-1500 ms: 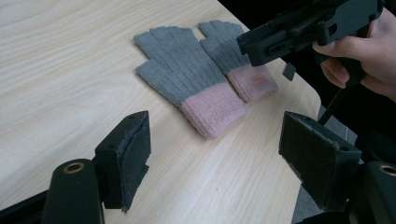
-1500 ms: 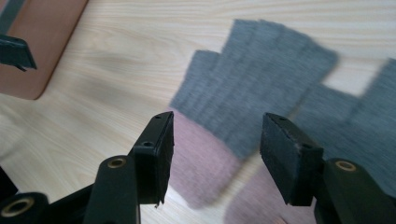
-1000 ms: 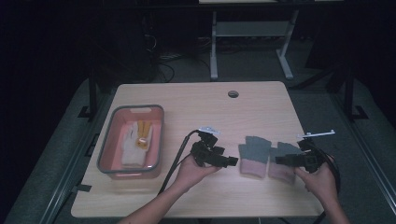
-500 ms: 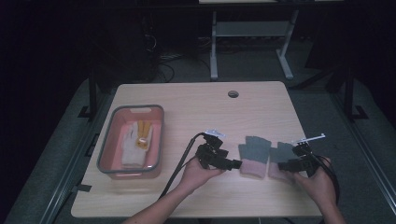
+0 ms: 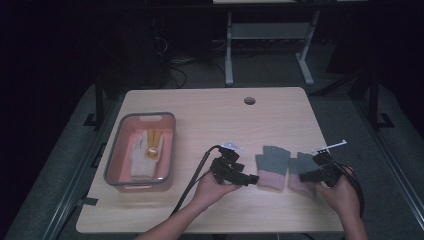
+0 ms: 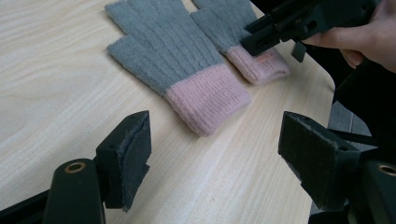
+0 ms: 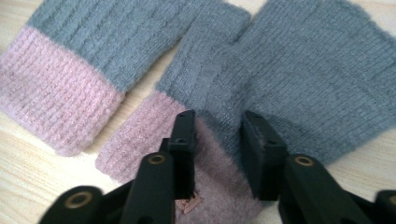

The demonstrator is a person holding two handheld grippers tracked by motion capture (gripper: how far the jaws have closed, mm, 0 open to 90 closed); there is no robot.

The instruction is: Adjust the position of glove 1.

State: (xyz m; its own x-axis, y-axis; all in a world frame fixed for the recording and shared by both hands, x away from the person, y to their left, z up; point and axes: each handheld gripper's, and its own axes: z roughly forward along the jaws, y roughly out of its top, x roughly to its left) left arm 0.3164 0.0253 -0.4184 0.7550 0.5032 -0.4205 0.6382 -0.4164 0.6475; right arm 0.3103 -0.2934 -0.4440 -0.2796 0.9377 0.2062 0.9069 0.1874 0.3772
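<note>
Step in hand: pick-up of right glove (image 7: 299, 79). Your right gripper (image 7: 217, 123) sits over its cuff, jaws just been closing, knit pinched between. Left gripper (image 6: 215, 140) jaws apart, left glove (image 6: 177, 60) just ahead. Next: confirm pinch, then lift.

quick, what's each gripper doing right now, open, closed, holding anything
Left gripper: open, empty, short of the left glove.
Right gripper: jaws just closing, pinching the right glove near its cuff.

Pale wooden table (image 5: 210, 115) with round cable hole (image 5: 249, 100); on it, grey-rimmed pink plastic bin (image 5: 114, 161) at left, two grey-and-pink knitted gloves (image 5: 272, 167) side by side at right.
</note>
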